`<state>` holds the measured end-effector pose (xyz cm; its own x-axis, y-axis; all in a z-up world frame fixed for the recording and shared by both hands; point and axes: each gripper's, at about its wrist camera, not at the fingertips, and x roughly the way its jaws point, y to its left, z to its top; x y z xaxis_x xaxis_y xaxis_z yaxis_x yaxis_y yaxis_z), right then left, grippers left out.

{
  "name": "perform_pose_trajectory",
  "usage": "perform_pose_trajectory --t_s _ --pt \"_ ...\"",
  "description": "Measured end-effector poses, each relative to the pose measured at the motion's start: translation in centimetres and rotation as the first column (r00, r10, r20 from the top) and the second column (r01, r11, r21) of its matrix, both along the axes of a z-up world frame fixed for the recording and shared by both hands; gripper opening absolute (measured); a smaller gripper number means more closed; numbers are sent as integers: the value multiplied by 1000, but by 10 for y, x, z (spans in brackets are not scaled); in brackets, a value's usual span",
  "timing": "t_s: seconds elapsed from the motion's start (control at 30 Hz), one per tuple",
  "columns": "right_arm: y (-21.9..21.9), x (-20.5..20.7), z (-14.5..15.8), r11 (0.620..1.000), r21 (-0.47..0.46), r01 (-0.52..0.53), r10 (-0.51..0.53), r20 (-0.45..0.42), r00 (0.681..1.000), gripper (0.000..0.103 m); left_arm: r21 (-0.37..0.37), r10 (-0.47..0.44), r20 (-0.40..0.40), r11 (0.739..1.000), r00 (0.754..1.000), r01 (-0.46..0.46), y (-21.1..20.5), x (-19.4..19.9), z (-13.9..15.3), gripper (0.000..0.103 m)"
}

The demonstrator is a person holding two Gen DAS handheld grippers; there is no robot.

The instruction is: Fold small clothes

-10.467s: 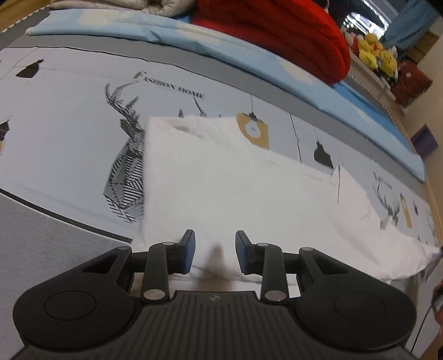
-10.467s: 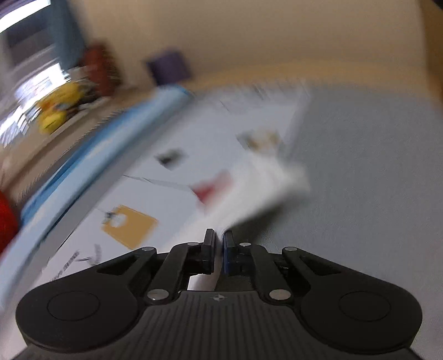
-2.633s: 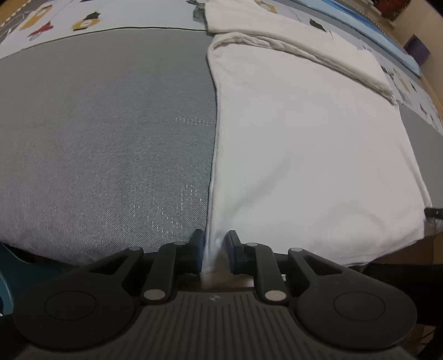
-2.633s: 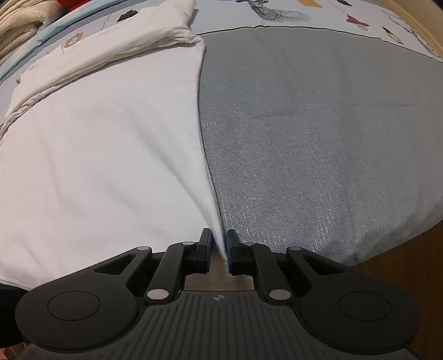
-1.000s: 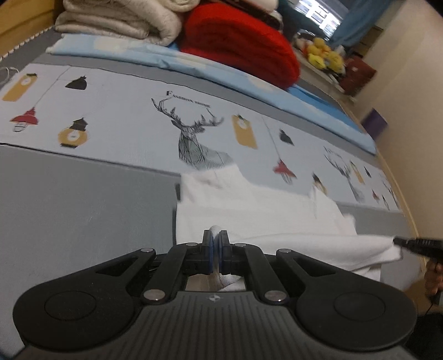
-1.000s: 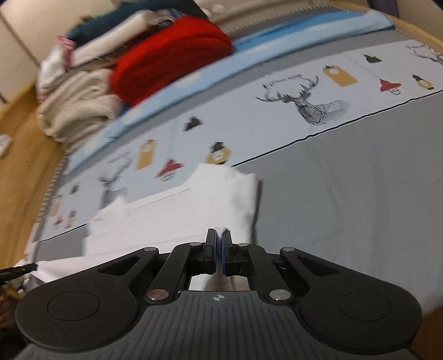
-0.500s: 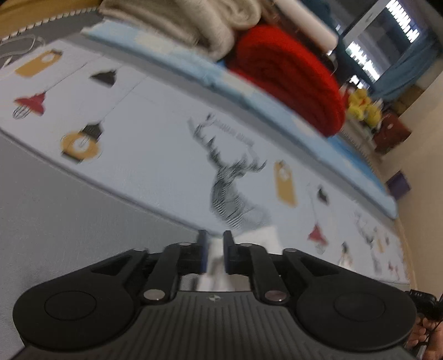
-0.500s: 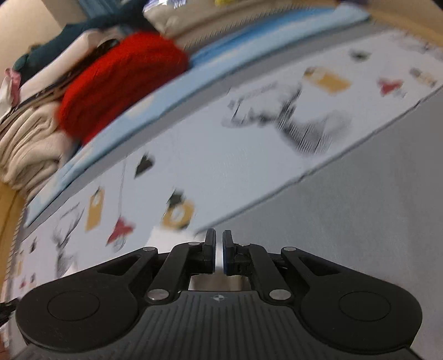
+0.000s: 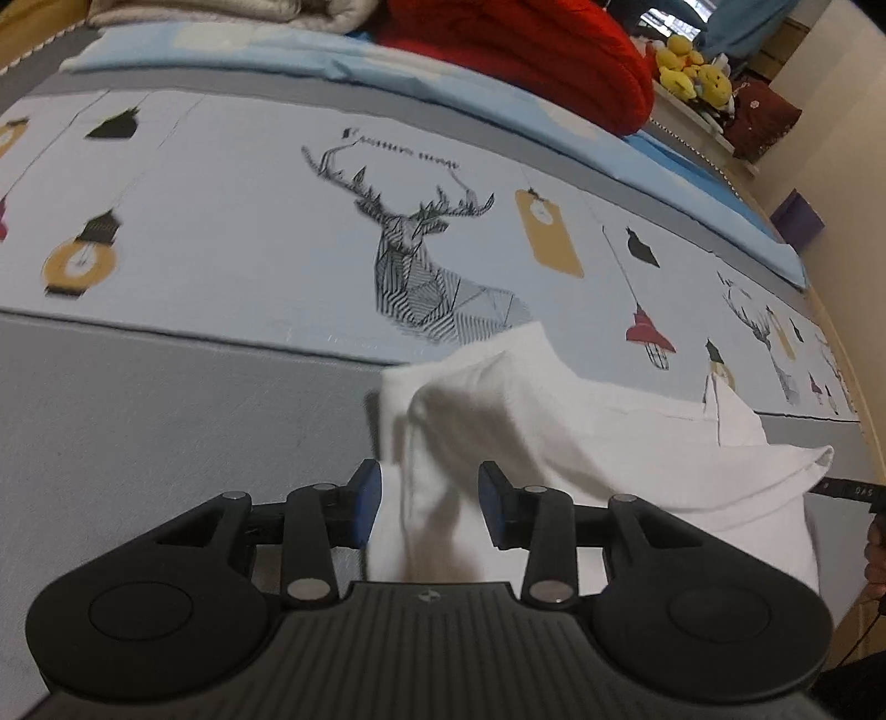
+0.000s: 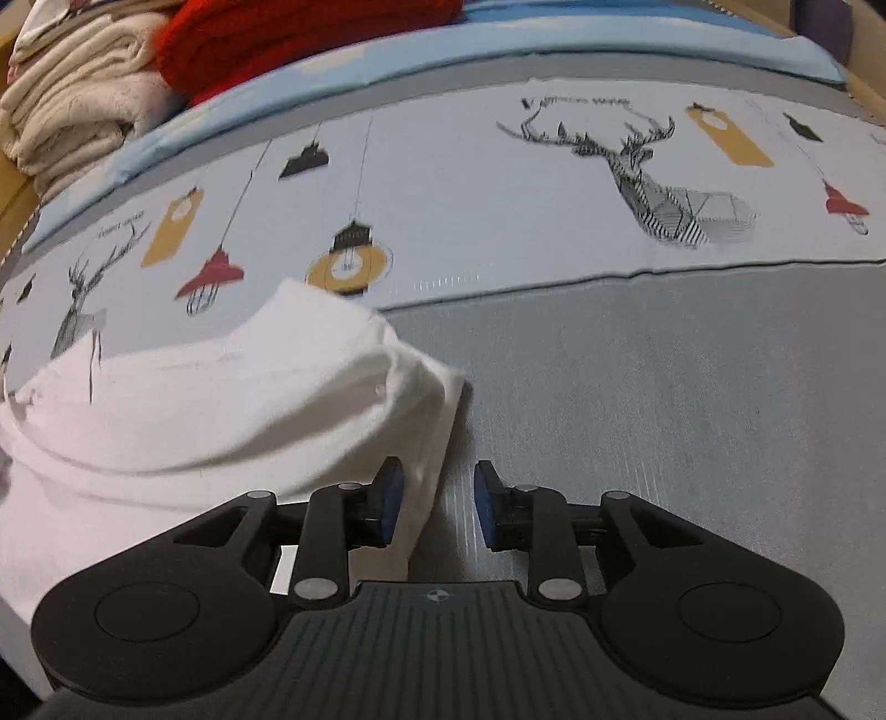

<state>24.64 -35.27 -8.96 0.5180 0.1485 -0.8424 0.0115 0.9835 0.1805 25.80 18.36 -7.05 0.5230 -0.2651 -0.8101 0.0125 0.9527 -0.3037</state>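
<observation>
A white garment (image 9: 598, 437) lies folded over itself on the bed, across the line between the grey band and the printed sheet. My left gripper (image 9: 429, 504) hovers low over its left end. Its jaws are opening, and a loose fold of the cloth runs between them with neither pad pressing on it. In the right wrist view the garment (image 10: 221, 410) fills the left half. My right gripper (image 10: 437, 504) sits at its right edge with its jaws opening; the hem lies by the left pad (image 10: 390, 498), released. The right gripper's tip (image 9: 847, 490) and a hand show at the far right.
The bed cover has a grey band (image 9: 166, 437) near me and a deer-and-lantern print (image 9: 426, 266) beyond. A red blanket (image 9: 526, 50) and beige folded blankets (image 10: 72, 99) are piled at the far side. Yellow plush toys (image 9: 692, 77) and a purple box (image 9: 803, 224) stand past the bed.
A second ago both grippers were shut on the garment's edge. Both have since come down and forward over the bed, their jaws have parted, and the cloth has dropped onto itself.
</observation>
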Motion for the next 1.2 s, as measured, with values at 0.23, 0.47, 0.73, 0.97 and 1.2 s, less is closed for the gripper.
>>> perform_pose_trajectory --t_s 0.23,0.47,0.73,0.97,1.2 --pt "6 23 4 998 16 63 -64 81 995 31 -38 55 63 998 997 -52 -11 23 1 44" --pt "14 44 -4 996 29 87 -89 82 993 19 -37 51 81 998 995 -48 -14 38 0 5" --pt "9 51 21 968 145 207 -238 245 940 4 16 161 189 986 969 -167 0 43 13 4" --pt "21 70 8 959 91 267 -280 187 942 14 5 188 89 982 978 -189 4 53 2 15" --pt "18 48 7 970 15 241 -241 74 968 35 -86 144 -9 986 990 -144 13 16 14 16"
